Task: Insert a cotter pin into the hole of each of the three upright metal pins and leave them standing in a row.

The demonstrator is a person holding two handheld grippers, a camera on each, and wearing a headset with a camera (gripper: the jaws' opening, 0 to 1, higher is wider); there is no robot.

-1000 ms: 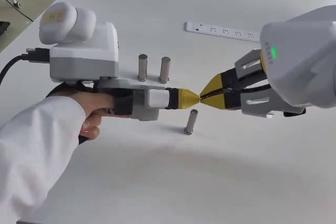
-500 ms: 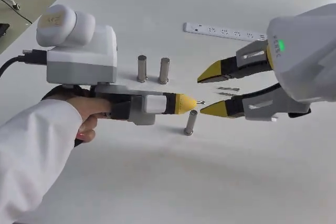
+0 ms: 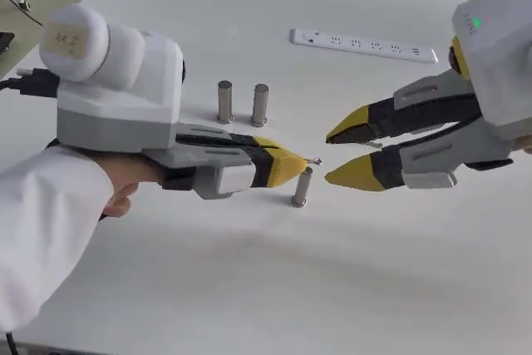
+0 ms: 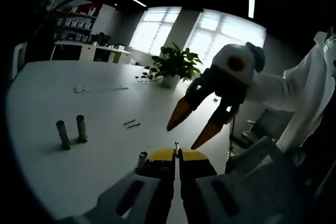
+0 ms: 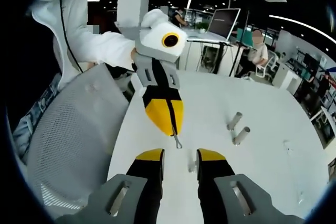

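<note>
Left claw (image 3: 300, 164) pinches a cotter pin (image 3: 313, 160) near the closest metal pin (image 3: 301, 187) on the desk (image 3: 249, 272) — right claw (image 3: 328, 156) spread, facing it.

Metal pins (image 3: 260, 104) upright; cotter pin (image 3: 313, 160) in left claw (image 3: 301, 162)

There are 3 metal pins: the back-left pin (image 3: 224, 102), the back-right pin (image 3: 260, 105) and the front pin (image 3: 302, 187). Cotter pins number 3: 1 held cotter pin (image 3: 313, 160) and 2 loose cotter pins (image 4: 131, 124). There are 2 grippers, the left gripper (image 3: 303, 161) and the right gripper (image 3: 327, 157), and 1 power strip (image 3: 363, 45).
</note>
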